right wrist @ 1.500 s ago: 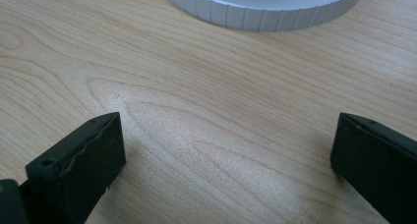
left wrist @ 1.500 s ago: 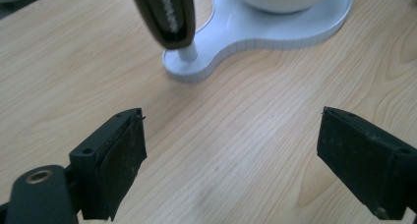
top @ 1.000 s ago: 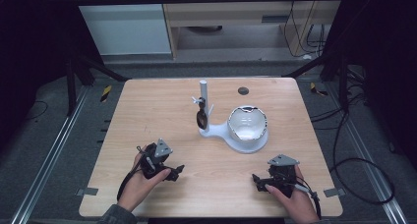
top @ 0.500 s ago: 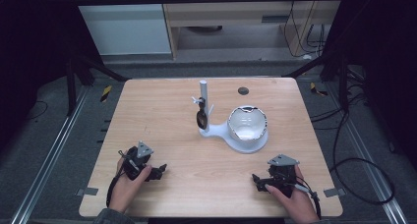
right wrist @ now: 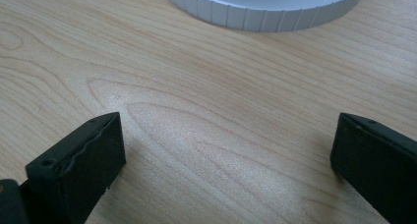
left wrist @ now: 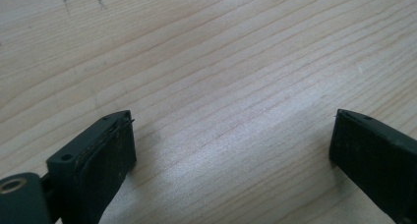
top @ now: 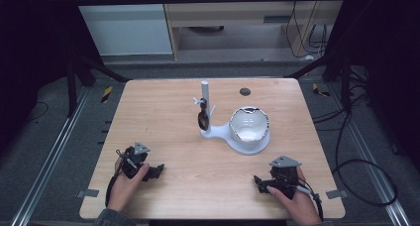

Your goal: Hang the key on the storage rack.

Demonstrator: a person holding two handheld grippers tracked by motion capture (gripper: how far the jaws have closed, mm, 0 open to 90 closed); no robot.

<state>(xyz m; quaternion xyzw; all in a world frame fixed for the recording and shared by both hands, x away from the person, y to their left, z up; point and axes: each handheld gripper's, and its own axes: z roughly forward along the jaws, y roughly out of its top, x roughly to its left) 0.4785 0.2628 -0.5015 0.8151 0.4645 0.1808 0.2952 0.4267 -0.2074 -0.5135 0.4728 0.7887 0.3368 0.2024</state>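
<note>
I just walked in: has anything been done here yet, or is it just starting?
Nothing looks done: the spoon hangs on the white stand beside the bowl. Nothing is in hand: the left gripper and right gripper rest open near the table's front edge. Whatever the job is, all remains.

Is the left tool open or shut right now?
Open. In the left gripper view its two black jaws stand far apart with only bare wooden table between them. The left tool holds nothing.

Both hands low near the front edge, L gripper [top: 157,170] and R gripper [top: 258,182] w/ jaws spread wide, nothing between them, pointing roughly inward.
</note>
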